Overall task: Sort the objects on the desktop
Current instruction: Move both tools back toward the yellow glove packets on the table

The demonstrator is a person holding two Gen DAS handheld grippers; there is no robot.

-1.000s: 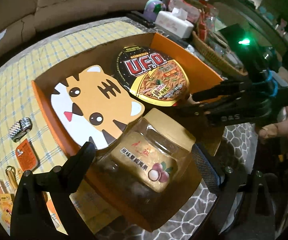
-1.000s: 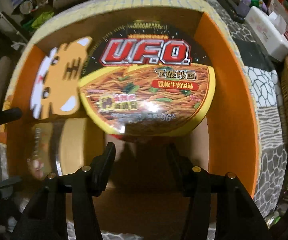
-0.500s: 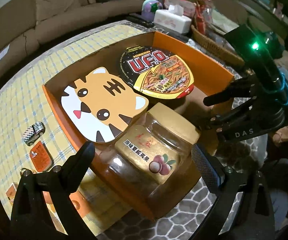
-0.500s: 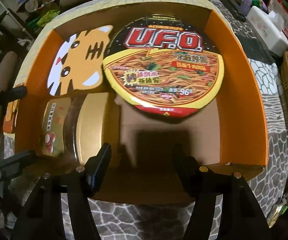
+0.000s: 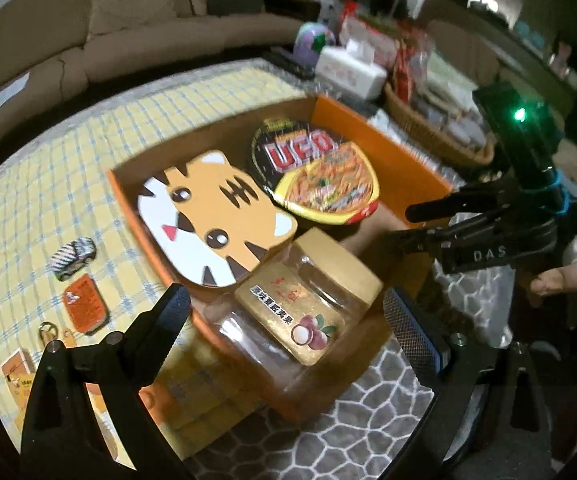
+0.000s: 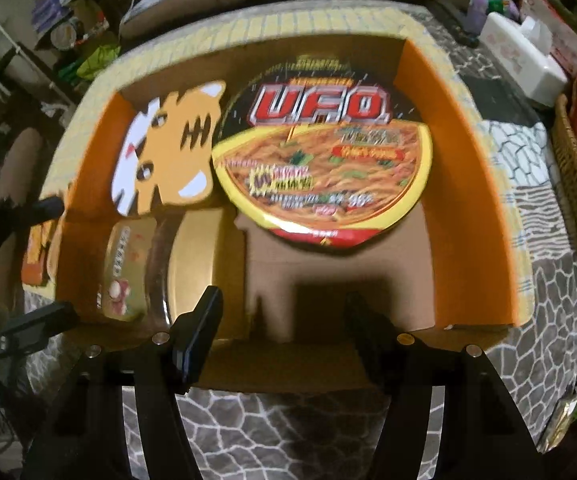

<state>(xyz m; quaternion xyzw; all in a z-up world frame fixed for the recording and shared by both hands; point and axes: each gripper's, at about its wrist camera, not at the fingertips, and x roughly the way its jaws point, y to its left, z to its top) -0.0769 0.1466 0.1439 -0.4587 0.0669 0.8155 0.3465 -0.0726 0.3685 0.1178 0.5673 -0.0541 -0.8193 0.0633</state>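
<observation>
Nearest to me, my left gripper [image 5: 284, 316] hangs with its two fingers spread wide and nothing pinched between them; the clear jar [image 5: 296, 312] with the gold lid lies on its side below the gap, in the near corner of the orange box [image 5: 372, 148], untouched by either pad. My right gripper [image 6: 284, 320] is also spread, its jaws having just been opening, and only the bare cardboard floor of the box shows between its fingers (their shadow falls on that floor). From the left wrist view I see that right gripper off to the right, past the box's right wall, held in my right hand [image 5: 576, 268]. Just beyond the jar sits the tiger-face box [image 5: 208, 216], flat on the floor of the orange box at its left side, and to its right, slightly farther, the round U.F.O. noodle bowl [image 6: 320, 160] lies lid up, its edge right next to the tiger's. Outside the box, on the yellow checked cloth [image 5: 68, 160] to the left, lie a small toy car [image 5: 72, 258] and, nearer, an orange tag [image 5: 86, 308]. Farther off to the right stand a white tissue box [image 5: 350, 70] and a wicker basket [image 5: 432, 136], with a beige sofa [image 5: 88, 28] behind the table.
</observation>
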